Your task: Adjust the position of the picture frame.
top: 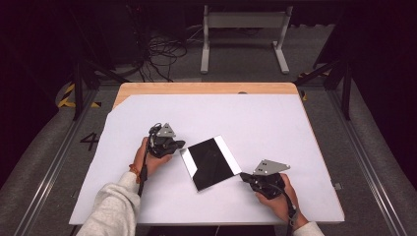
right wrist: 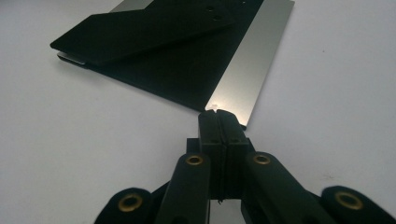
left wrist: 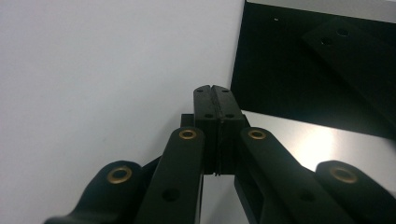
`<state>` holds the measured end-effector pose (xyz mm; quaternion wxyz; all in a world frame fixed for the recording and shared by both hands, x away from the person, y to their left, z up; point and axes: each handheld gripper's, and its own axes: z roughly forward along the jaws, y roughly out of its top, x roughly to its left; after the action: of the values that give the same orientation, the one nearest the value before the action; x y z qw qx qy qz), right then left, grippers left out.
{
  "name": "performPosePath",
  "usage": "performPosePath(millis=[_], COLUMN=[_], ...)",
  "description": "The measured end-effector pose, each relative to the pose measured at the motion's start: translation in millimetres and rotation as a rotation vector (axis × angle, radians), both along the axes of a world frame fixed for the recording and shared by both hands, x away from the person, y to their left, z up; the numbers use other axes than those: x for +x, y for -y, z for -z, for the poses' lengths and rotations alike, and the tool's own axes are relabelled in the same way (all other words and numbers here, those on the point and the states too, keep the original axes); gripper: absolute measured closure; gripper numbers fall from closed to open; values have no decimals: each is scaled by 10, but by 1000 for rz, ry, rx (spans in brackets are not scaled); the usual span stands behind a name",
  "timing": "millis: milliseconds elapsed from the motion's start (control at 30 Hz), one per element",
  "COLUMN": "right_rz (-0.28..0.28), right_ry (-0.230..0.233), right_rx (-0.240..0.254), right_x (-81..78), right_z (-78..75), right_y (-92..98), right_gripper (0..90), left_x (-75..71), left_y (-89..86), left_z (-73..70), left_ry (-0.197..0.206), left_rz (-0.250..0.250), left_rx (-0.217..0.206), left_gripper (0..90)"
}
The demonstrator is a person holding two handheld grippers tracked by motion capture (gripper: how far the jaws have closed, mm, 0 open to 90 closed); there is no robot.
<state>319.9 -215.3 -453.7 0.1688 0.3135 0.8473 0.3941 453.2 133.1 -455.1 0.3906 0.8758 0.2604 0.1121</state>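
Note:
A flat glossy black plate (top: 212, 162) with a silver strip along each short end lies tilted on the white mat (top: 255, 118) in mid-table. My left gripper (top: 180, 145) rests just off its left edge, jaws pressed together with nothing between them. In the left gripper view the left gripper (left wrist: 215, 88) stands over the mat, right beside the black plate (left wrist: 303, 79). My right gripper (top: 243, 176) sits at the plate's near right corner, also shut. Seen in the right gripper view, the right gripper (right wrist: 217, 113) points at the silver corner of the plate (right wrist: 173, 60), touching it or nearly so.
The mat covers a wooden table whose bare far edge (top: 206, 88) shows. Both forearms in grey sleeves (top: 115, 206) enter from the near side. On the floor beyond lie loose cables (top: 162, 54) and a white stand frame (top: 243, 22).

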Motion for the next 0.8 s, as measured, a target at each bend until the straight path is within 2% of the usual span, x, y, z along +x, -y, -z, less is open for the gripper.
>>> performPosePath(millis=[133, 233, 267, 533, 667, 800], right_rz=[0, -2, -5, -1, 19, 26], right_ry=[7, 9, 12, 14, 17, 20], right_rx=[-39, -54, -61, -56, -57, -67], right_x=[5, 28, 32, 59, 79, 109], right_z=[31, 54, 63, 69, 74, 65], right_y=[-59, -91, -103, -113, -128, -167], right_gripper=[900, 900, 900, 900, 900, 900], left_x=[39, 68, 77, 78, 67, 66], left_y=[49, 97, 92, 79, 72, 65], left_z=[-6, 64, 66, 69, 65, 63], left_ry=[8, -14, -15, -24, -42, -42], left_rz=[7, 9, 10, 11, 24, 30], left_rx=[12, 49, 38, 34, 32, 32], left_gripper=[900, 899, 899, 900, 900, 900])
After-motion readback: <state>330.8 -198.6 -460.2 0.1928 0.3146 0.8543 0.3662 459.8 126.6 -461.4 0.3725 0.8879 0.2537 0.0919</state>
